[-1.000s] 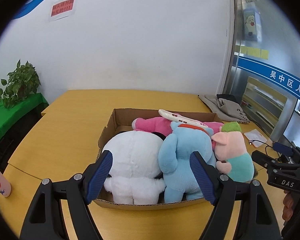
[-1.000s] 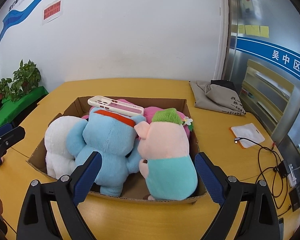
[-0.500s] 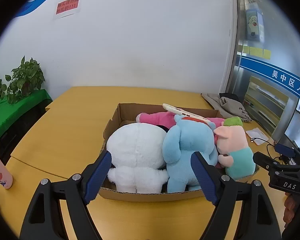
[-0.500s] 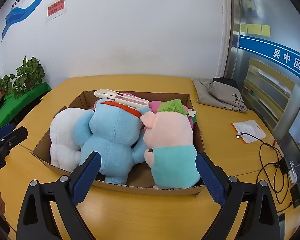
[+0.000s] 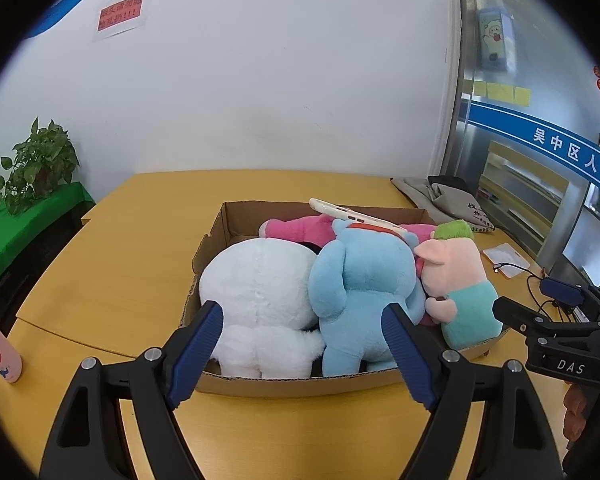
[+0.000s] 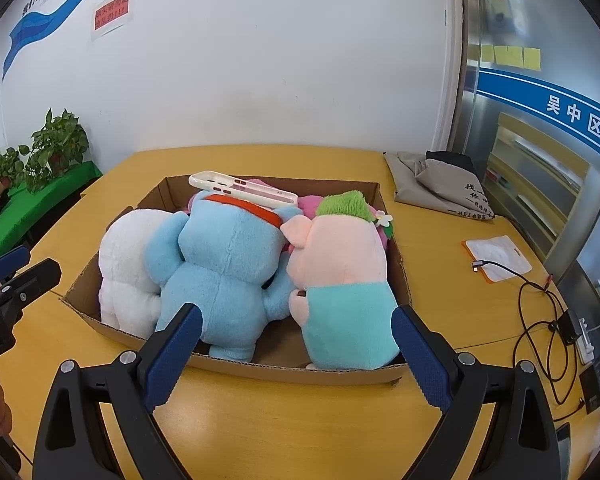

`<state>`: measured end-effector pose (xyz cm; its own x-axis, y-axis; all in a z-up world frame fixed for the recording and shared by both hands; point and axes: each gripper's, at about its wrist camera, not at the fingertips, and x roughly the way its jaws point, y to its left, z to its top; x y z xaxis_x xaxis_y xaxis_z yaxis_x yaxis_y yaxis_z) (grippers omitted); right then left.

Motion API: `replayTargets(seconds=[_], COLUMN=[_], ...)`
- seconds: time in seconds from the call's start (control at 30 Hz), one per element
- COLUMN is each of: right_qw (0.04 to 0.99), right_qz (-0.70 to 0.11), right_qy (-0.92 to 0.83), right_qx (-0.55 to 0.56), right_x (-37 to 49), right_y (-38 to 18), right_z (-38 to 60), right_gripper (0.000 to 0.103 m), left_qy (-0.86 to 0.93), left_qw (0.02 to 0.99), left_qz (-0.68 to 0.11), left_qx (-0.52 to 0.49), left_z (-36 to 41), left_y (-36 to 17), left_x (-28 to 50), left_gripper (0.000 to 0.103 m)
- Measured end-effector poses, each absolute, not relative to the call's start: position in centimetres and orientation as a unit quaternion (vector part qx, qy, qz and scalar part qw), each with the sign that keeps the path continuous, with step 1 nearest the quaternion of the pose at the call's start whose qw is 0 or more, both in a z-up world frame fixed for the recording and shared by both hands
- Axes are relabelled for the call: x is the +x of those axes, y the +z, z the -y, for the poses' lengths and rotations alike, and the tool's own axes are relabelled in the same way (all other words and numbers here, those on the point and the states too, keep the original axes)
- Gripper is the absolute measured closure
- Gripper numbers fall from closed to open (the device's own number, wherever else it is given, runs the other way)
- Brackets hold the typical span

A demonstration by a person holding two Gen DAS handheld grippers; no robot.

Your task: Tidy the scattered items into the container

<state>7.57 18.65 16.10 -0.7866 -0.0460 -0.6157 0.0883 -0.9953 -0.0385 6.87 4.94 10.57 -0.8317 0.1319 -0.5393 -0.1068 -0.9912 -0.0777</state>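
On the yellow tabletop [image 6: 260, 420] the cardboard box [image 6: 284, 370] holds the white plush [image 5: 260, 296], blue plush [image 6: 228, 276], pig plush [image 6: 340, 276] and pink plush [image 5: 300, 228], with a phone case [image 6: 240, 190] lying across the top. Compared with a second ago, both views sit slightly farther back from the box, while its contents lie unchanged. Left tongs [image 5: 302, 350] and right tongs [image 6: 296, 354] both stand wide open with nothing gripped, hovering just short of the box's near wall.
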Motion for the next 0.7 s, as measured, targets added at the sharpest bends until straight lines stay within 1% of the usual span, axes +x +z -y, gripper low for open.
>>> replayTargets(seconds=[0.7], right_qw=[0.032], right_qz=[-0.031], right_qy=[-0.942], right_qx=[0.332], right_x=[7.18], right_y=[15.46], right_z=[-18.75], right_gripper=[0.005], left_qy=[0.953], left_qw=[0.060], left_qz=[0.024], left_qx=[-0.295], left_z=[-4.92], left_y=[9.94], left_x=[6.28], left_gripper=[0.021])
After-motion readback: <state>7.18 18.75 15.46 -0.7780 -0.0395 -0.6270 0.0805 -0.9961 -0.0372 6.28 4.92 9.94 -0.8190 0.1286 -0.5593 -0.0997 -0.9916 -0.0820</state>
